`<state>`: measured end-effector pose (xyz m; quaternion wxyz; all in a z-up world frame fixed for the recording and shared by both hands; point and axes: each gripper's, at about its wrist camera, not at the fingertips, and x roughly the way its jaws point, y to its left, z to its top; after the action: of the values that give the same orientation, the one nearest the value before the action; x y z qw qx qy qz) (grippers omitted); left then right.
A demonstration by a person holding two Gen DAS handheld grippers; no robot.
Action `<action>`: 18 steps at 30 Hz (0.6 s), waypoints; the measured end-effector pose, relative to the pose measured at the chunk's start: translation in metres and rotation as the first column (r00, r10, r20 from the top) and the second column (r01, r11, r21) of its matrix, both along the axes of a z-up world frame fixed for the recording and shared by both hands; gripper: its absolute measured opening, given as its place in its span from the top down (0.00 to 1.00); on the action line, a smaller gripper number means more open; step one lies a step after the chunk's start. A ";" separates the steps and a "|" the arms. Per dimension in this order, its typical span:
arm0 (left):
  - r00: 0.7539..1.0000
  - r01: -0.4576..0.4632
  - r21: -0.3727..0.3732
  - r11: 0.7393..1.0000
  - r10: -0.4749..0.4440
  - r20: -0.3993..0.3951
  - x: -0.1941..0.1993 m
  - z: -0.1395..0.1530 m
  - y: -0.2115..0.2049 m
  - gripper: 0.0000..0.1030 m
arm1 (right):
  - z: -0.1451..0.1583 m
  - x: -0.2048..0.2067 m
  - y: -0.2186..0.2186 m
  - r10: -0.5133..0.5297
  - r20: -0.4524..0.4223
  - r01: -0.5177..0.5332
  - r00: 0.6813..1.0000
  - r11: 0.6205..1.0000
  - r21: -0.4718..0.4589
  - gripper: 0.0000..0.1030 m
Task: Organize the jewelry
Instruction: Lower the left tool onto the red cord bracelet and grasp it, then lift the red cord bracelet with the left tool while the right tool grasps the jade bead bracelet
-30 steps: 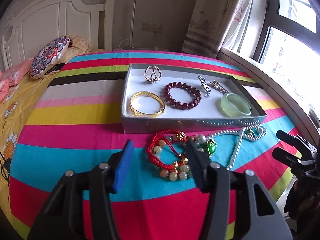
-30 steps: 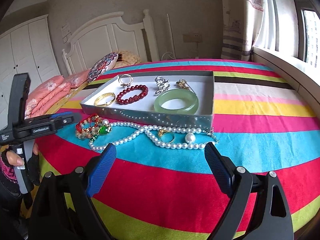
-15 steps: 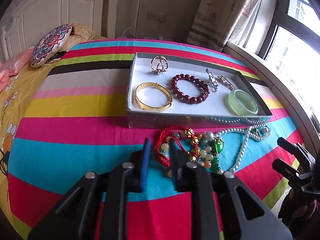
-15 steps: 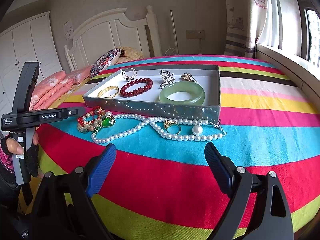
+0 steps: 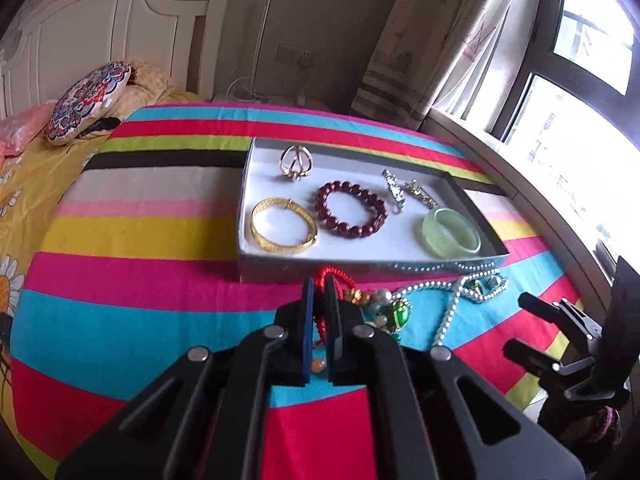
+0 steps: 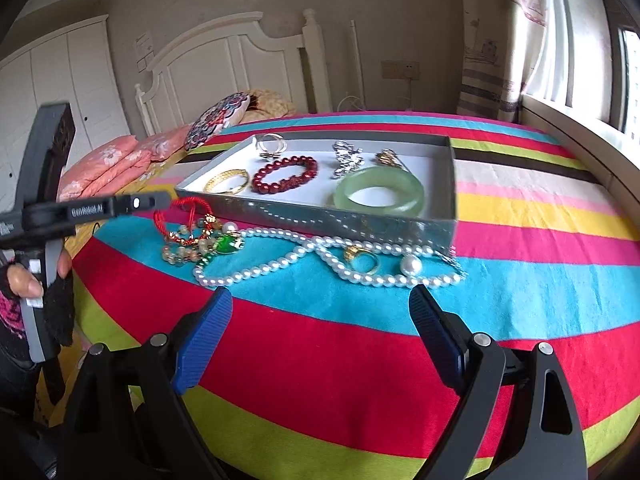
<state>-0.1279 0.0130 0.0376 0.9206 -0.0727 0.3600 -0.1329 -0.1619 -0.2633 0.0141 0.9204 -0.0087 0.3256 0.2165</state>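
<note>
A grey tray [image 5: 246, 184] [image 6: 400, 226] on the striped bed holds a gold bangle [image 5: 284, 231], a dark red bead bracelet [image 5: 351, 211], a green jade bangle [image 5: 452, 232] [image 6: 379, 191] and small brooches. In front of it lie a red cord bracelet [image 5: 330, 274] [image 6: 184, 210], a green pendant [image 5: 400, 312], a pearl necklace [image 6: 280, 258] and a gold ring [image 6: 362, 258]. My left gripper [image 5: 319, 284] is shut on the red cord bracelet, whose cord rises off the bed. My right gripper [image 6: 320, 320] is open and empty, near the pearls.
A patterned round cushion [image 5: 86, 102] and pink pillows [image 6: 116, 164] lie by the white headboard. A window and curtain stand at the right. The bed's edge drops off close to both grippers.
My left gripper has moved forward to the red cord bracelet and closed on it, and the cord lifts. My right gripper has stayed open and drifted slightly closer.
</note>
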 end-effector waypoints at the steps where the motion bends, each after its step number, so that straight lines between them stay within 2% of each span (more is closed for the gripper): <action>1: 1.000 0.008 0.009 1.000 -0.008 0.014 0.000 0.006 -0.001 0.96 | 0.002 0.000 0.005 0.014 0.005 -0.014 1.000 1.000 -0.006 0.16; 3: 0.999 0.027 0.010 1.000 -0.028 0.029 0.002 0.017 -0.003 0.96 | 0.006 0.000 0.022 0.064 0.009 -0.064 0.998 0.998 -0.021 0.16; 5: 0.998 0.042 -0.019 0.999 -0.041 0.044 0.002 0.027 -0.001 0.96 | 0.008 0.003 0.040 0.130 -0.013 -0.131 0.991 0.991 -0.024 0.16; 9: 0.995 0.030 -0.030 0.999 -0.027 0.095 -0.006 0.045 0.006 0.96 | 0.011 0.010 0.082 0.276 -0.062 -0.279 0.959 0.959 -0.055 0.19; 11: 0.993 0.019 -0.032 0.999 -0.015 0.117 -0.014 0.051 0.011 0.96 | 0.012 0.017 0.102 0.335 -0.083 -0.341 0.938 0.937 -0.068 0.28; 12: 0.992 0.012 -0.027 1.000 -0.008 0.126 -0.017 0.054 0.013 0.96 | 0.012 0.022 0.111 0.356 -0.092 -0.363 0.930 0.928 -0.085 0.28; 15: 0.988 -0.017 0.004 1.000 0.016 0.151 -0.027 0.059 0.019 0.96 | 0.010 0.034 0.136 0.410 -0.130 -0.425 0.903 0.897 -0.119 0.40; 18: 0.988 -0.032 -0.006 0.999 0.032 0.154 -0.034 0.058 0.029 0.96 | 0.007 0.047 0.155 0.439 -0.173 -0.463 0.882 0.876 -0.135 0.47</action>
<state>-0.1616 0.0416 0.0955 0.9475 -0.0696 0.2864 -0.1238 -0.1154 -0.1087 0.0213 0.8157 -0.1490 0.3943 0.3963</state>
